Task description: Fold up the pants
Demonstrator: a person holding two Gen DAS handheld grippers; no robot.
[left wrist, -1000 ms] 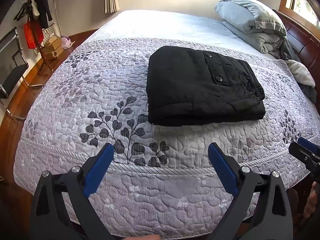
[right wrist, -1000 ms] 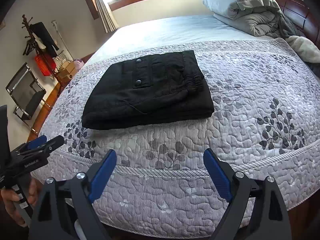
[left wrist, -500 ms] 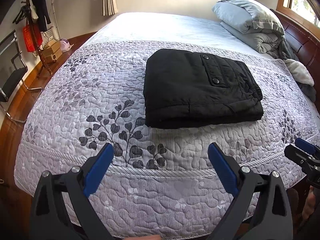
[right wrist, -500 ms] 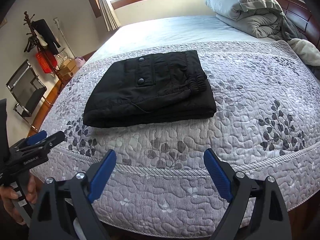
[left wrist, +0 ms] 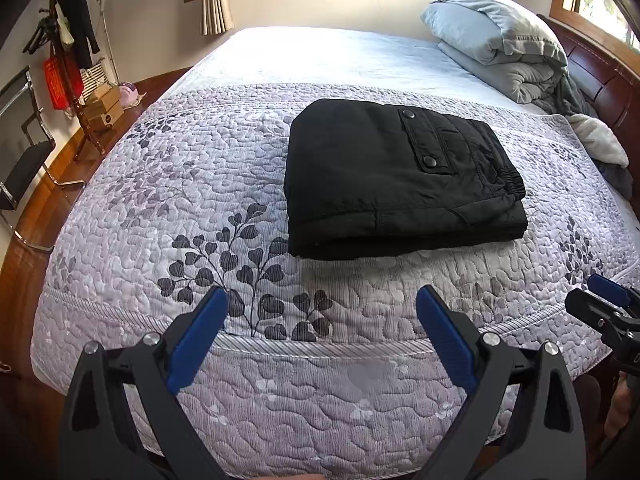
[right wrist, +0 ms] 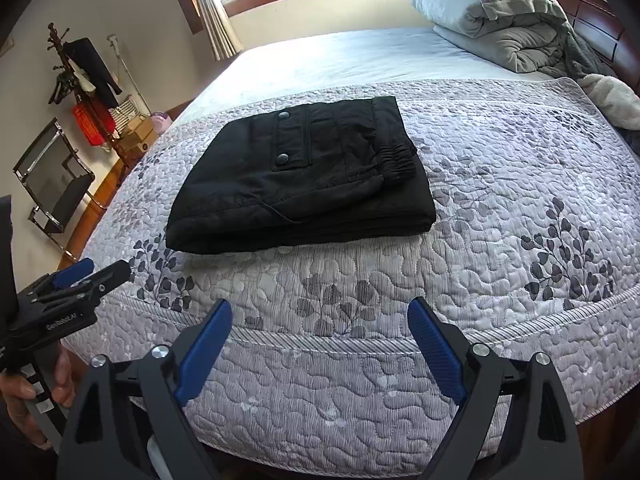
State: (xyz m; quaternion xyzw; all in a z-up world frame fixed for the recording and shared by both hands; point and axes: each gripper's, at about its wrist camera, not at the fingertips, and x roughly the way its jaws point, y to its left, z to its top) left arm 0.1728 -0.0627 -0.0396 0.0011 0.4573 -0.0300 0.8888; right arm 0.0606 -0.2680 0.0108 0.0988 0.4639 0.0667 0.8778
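The black pants (left wrist: 396, 180) lie folded into a compact rectangle on the grey quilted bedspread (left wrist: 200, 184), snap-button pocket facing up. They also show in the right wrist view (right wrist: 304, 180). My left gripper (left wrist: 322, 304) is open and empty, above the bed's near edge, well short of the pants. My right gripper (right wrist: 320, 308) is also open and empty near the same edge. Each gripper shows at the side of the other's view: the right one (left wrist: 604, 300) and the left one (right wrist: 80, 280).
Folded grey duvets and pillows (left wrist: 500, 48) are piled at the headboard on the right. A coat rack (right wrist: 80, 80), cardboard boxes (left wrist: 102, 110) and a black chair (right wrist: 56, 188) stand on the wooden floor left of the bed.
Both grippers have drifted slightly, so the pants sit a little differently in each view. The pants have not moved and both grippers stay open.
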